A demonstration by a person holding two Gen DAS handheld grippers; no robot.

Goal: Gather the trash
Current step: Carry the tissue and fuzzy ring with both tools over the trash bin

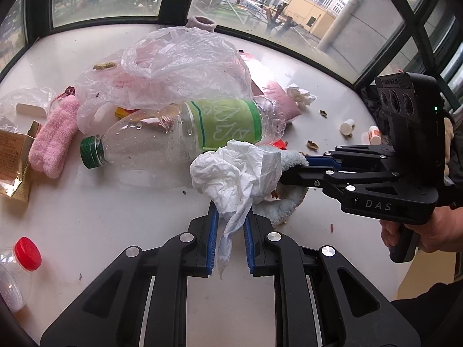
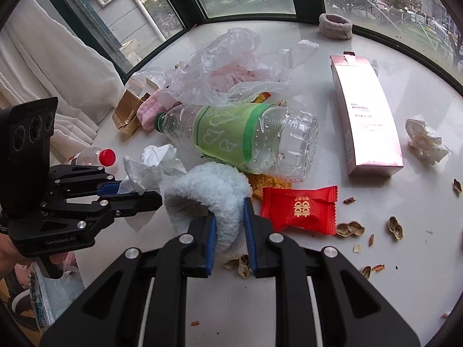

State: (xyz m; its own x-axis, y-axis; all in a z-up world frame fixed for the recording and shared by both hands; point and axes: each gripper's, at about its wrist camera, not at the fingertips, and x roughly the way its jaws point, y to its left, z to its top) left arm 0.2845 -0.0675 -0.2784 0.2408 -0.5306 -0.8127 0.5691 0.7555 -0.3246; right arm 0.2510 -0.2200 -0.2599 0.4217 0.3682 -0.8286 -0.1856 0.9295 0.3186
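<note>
On the white worktop (image 2: 376, 260) the big clear bottle (image 2: 240, 141) with the green label lies on its side at twelve o'clock from both my tongs, its green cap (image 1: 91, 151) toward nine in the left view. At twelve beyond it sits a crumpled plastic bag (image 1: 179, 66); the pink box (image 2: 367, 115) lies at two in the right view. My right tongs (image 2: 230, 225) are clenched on a fluffy pale-blue cloth ring (image 2: 208, 193), which touches the bottle. At three of it lies a red candy packet (image 2: 301, 211), with peanut shells (image 2: 350, 228) past it. My left tongs (image 1: 230, 225) grip a crumpled white tissue (image 1: 234, 173), raised just before the bottle
</note>
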